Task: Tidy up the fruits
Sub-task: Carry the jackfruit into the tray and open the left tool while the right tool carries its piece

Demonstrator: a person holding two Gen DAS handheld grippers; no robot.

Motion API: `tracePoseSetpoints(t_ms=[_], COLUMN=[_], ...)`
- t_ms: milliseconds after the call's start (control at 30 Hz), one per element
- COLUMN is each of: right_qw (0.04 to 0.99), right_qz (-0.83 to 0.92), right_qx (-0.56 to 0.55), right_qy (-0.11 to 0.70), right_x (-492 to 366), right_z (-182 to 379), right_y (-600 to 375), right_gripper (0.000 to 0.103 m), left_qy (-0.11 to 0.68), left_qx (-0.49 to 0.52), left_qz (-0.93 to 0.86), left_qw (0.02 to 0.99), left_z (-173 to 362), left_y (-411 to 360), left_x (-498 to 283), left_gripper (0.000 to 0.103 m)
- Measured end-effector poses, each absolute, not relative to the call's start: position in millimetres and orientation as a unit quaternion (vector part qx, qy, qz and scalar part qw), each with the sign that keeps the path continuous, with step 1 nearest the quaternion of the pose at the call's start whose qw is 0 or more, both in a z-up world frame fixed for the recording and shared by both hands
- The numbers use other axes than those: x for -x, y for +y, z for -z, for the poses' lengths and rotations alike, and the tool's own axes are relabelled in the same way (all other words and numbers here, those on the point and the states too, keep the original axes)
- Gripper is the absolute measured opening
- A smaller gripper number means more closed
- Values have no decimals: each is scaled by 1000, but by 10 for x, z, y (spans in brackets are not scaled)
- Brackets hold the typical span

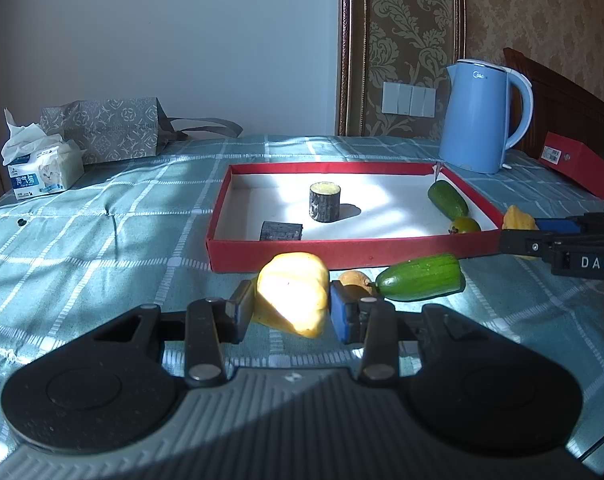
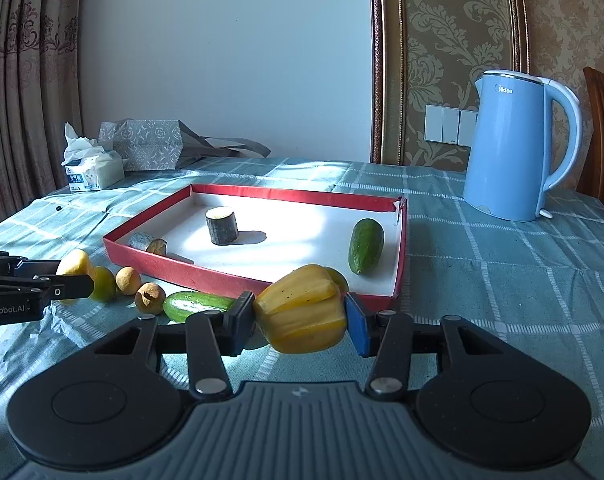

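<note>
My left gripper [image 1: 290, 311] is shut on a yellow ridged fruit [image 1: 293, 292] in front of the red tray [image 1: 341, 249]. My right gripper [image 2: 300, 320] is shut on a second yellow ridged fruit [image 2: 302, 308] at the tray's near right corner [image 2: 399, 280]. In the tray lie a cucumber [image 2: 365, 245], two dark cut pieces [image 2: 222, 225] and a green-orange fruit [image 1: 465, 225]. On the cloth in front of the tray lie a cucumber half [image 1: 421, 277], two brown round fruits [image 2: 150, 298] and a green citrus [image 2: 103, 284]. The left gripper also shows in the right wrist view [image 2: 76, 276].
A blue kettle [image 2: 513, 146] stands behind the tray at the right. A tissue pack [image 1: 42, 168] and a grey paper bag [image 1: 110, 130] sit at the back left. A red box [image 1: 581, 162] lies at the far right. Checked teal cloth [image 1: 102, 220] covers the table.
</note>
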State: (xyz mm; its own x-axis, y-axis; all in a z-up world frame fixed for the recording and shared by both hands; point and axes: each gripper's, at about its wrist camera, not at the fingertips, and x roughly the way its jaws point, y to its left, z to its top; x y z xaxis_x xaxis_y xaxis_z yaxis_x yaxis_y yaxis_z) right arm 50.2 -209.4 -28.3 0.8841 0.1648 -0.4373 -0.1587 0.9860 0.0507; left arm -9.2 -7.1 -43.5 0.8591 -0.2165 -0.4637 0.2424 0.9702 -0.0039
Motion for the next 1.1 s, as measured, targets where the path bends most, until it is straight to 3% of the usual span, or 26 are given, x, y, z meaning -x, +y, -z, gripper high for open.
tracePoseSetpoints(t_ms=[600, 1100], right_qw=[976, 968], right_qz=[-106, -85], right_qx=[-53, -142], right_qy=[180, 191], right_x=[-928, -953], right_z=[38, 317], right_y=[-2176, -2631], right_gripper=[48, 48], left_qy=[231, 231], left_qx=[-24, -37], left_qz=[133, 185], left_qw=[964, 955], left_z=[304, 29], left_y=[-128, -715], left_x=[35, -897], left_gripper=[37, 37])
